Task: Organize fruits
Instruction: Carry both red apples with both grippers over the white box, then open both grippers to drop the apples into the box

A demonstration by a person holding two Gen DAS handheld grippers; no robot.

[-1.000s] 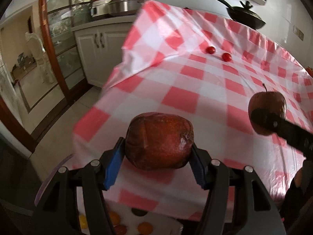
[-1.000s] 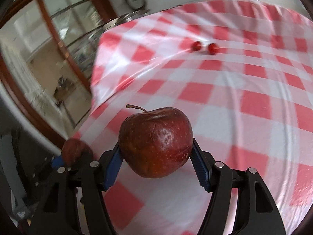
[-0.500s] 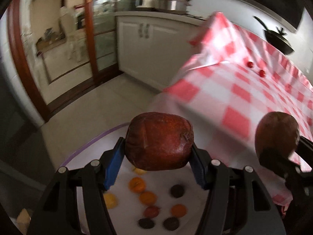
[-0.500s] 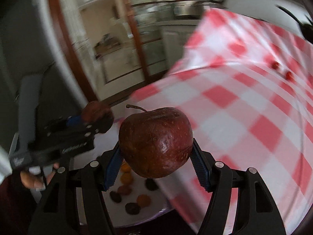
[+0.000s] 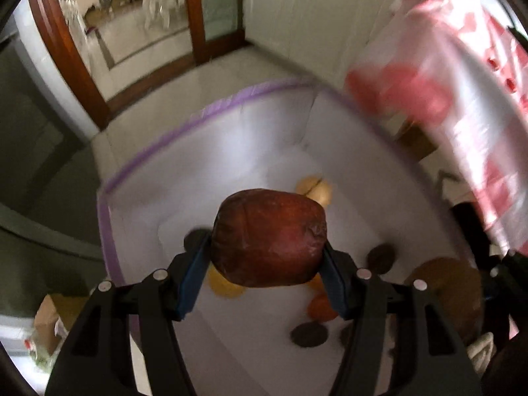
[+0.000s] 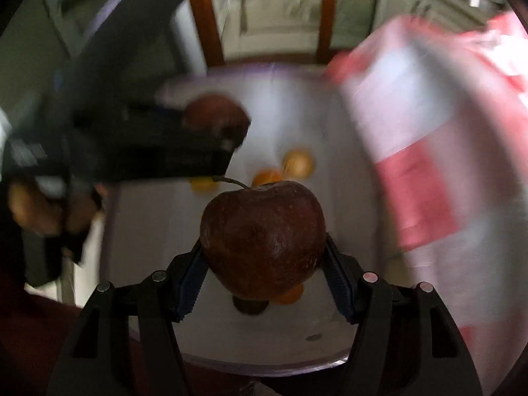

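My left gripper is shut on a dark red wrinkled apple, held over a white fabric basket with a purple rim that stands on the floor. Several small orange and dark fruits lie on the basket's bottom. In the right wrist view, my right gripper is shut on a second dark red apple with a stem, also above the basket. The left gripper and its apple show blurred at the upper left there. The right-hand apple appears blurred at the lower right of the left wrist view.
The red-and-white checked tablecloth hangs down at the right, close to the basket. Behind stand white cabinets and a wooden door frame. A person's hand holds the left tool. A cardboard box sits at the lower left.
Both grippers swung off the table and down over the floor basket, still holding their apples. The basket now fills both views and the tablecloth has slid to the right edge.
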